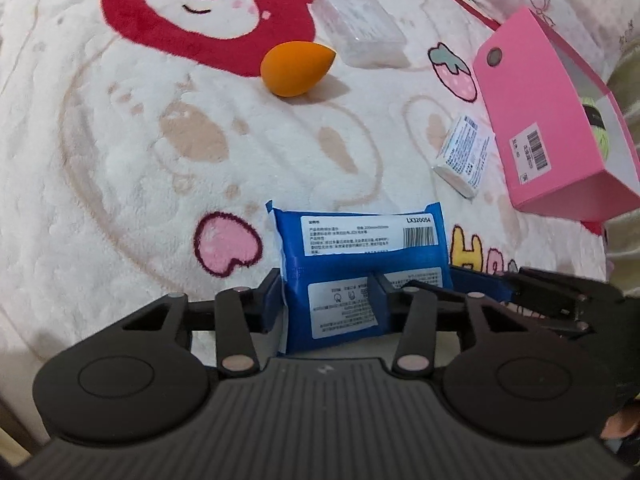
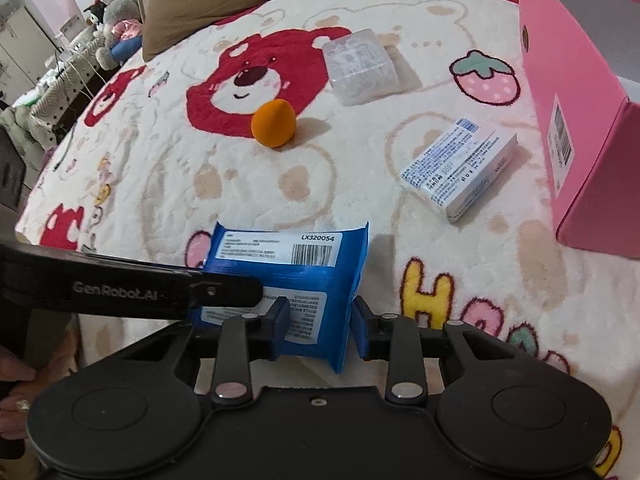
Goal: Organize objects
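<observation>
Both hand-held grippers are working on one blue wipes pack, which is lying on the bed blanket directly in front of them. The left hand-held gripper is closing on the pack's left half, its blue pads pressing the wrapper from either side. The right hand-held gripper is pinching the pack's right end, the soft wrapper bunching between its pads. Sharing the pack this way is probably keeping the floppy packet from sagging or folding when it is lifted.

Ahead and to the right of the grippers, the open pink box is sitting well apart from the pack and is likely the place for collecting things; something yellow-green is already showing inside it. A small white carton is lying between the pack and the box, so it may be sitting in the path. Farther ahead, an orange sponge and a clear plastic case are resting near each other, clear of the route.
</observation>
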Demonstrator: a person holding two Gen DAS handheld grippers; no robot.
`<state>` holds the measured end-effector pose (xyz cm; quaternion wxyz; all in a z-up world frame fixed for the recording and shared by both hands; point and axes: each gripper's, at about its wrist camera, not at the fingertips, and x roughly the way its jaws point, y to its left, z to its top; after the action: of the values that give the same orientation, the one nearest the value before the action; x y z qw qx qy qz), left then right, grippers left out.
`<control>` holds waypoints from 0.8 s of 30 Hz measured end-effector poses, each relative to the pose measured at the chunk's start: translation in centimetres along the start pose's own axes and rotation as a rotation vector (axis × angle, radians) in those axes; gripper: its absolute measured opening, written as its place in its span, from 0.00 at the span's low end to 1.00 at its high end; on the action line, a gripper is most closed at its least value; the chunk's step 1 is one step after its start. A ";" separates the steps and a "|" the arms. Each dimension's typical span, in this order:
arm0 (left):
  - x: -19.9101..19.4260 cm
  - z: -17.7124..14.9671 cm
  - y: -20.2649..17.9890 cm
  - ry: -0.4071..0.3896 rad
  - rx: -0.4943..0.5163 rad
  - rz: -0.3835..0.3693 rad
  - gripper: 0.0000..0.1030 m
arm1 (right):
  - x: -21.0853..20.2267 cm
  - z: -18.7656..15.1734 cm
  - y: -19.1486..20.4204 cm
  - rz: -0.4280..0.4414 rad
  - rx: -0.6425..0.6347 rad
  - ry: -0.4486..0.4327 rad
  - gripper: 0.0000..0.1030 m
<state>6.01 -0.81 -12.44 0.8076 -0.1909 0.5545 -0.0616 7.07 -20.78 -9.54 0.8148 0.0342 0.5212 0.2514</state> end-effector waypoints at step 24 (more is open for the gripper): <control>-8.4 0.4 -6.6 -0.082 0.125 -0.109 0.37 | -8.6 0.7 1.4 -0.010 -0.100 -0.164 0.52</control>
<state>3.95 -4.21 -2.49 0.8353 -0.1726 0.5050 -0.1322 4.36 -23.28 -1.60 0.8568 0.0112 0.4397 0.2693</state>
